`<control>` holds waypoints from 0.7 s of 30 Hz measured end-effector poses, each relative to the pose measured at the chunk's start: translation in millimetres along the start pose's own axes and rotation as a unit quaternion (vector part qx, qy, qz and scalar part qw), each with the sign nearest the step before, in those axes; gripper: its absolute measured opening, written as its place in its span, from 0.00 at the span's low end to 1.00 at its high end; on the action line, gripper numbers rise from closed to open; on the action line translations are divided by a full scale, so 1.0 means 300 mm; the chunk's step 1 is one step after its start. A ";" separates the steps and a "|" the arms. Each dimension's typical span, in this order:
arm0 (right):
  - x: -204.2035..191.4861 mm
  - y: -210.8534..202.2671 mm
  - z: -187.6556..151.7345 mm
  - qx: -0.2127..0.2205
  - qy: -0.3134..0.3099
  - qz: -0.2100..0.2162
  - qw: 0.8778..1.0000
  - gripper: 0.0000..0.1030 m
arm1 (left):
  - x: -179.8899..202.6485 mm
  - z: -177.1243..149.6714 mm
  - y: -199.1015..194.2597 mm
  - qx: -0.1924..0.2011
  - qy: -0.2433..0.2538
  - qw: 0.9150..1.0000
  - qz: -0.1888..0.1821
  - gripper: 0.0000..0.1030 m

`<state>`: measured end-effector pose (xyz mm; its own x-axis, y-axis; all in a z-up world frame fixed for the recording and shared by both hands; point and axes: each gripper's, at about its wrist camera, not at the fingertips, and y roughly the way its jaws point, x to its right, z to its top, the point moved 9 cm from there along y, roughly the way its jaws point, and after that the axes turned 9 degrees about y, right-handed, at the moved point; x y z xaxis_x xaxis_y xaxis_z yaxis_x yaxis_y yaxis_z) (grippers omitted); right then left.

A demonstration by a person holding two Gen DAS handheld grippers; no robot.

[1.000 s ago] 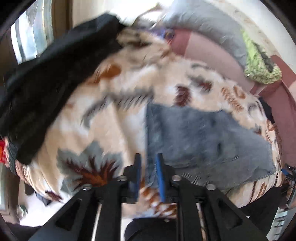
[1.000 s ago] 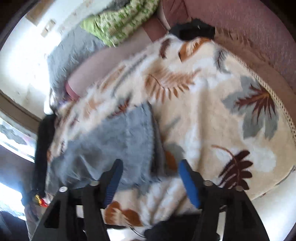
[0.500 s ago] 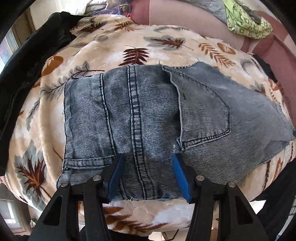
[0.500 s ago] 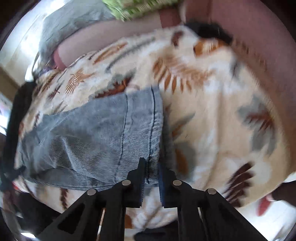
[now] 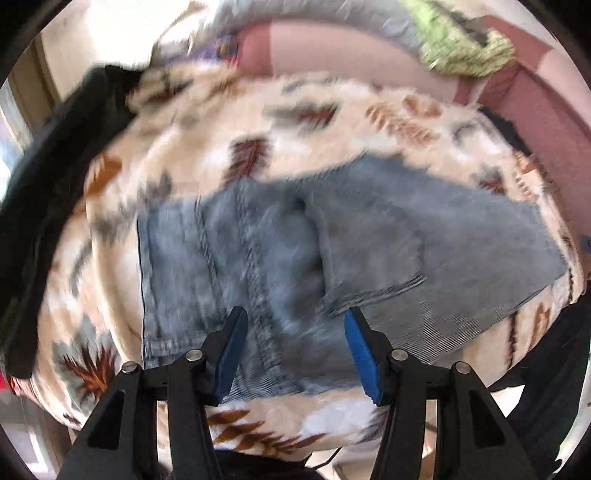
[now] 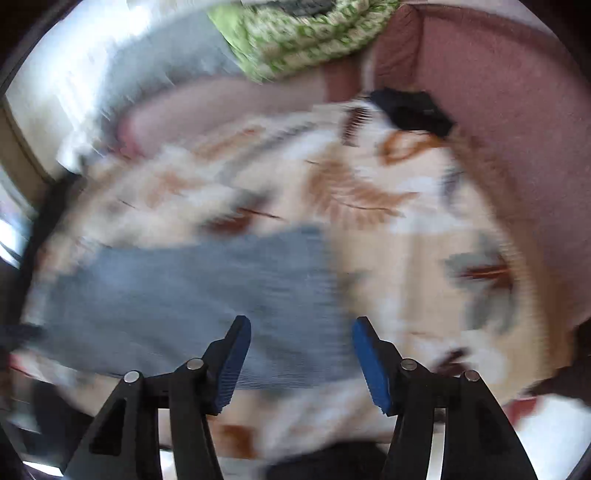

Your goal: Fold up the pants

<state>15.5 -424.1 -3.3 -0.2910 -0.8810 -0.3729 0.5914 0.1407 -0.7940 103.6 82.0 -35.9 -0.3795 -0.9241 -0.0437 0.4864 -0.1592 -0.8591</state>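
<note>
The blue denim pants (image 5: 295,266) lie folded flat on a leaf-patterned blanket (image 5: 207,155), seams and a back pocket showing. My left gripper (image 5: 293,328) is open and empty above the pants' near edge. In the right wrist view the pants (image 6: 192,288) show as a blurred grey-blue patch on the blanket (image 6: 424,240). My right gripper (image 6: 301,332) is open and empty above their right end. Both views are motion-blurred.
A black garment (image 5: 55,177) lies along the blanket's left side. A green patterned cloth (image 6: 303,33) and a grey cushion (image 6: 155,74) rest on the pink sofa back (image 6: 498,92). A small black object (image 6: 410,110) sits at the blanket's far corner.
The right gripper let go of the pants' edge and opened. Both grippers drew back a little from the pants. The left gripper stayed open.
</note>
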 end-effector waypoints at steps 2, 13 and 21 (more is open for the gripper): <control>-0.013 0.094 -0.038 -0.039 0.012 0.028 0.999 0.59 | 0.005 0.011 0.004 0.010 0.000 1.000 0.015 0.56; -0.107 0.157 0.052 -0.045 -0.005 0.021 0.999 0.59 | 0.036 0.048 -0.009 0.038 -0.017 0.999 0.029 0.64; -0.781 0.431 0.073 -0.106 -0.162 0.106 0.975 0.59 | 0.005 0.005 0.204 0.003 -0.086 0.995 0.047 0.64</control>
<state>176.6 -209.4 -8.2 0.0940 -0.9138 -0.3952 0.4330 0.3950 -0.8103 134.1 70.4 -87.6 -0.1917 -0.9808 -0.0356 0.5181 -0.0703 -0.8524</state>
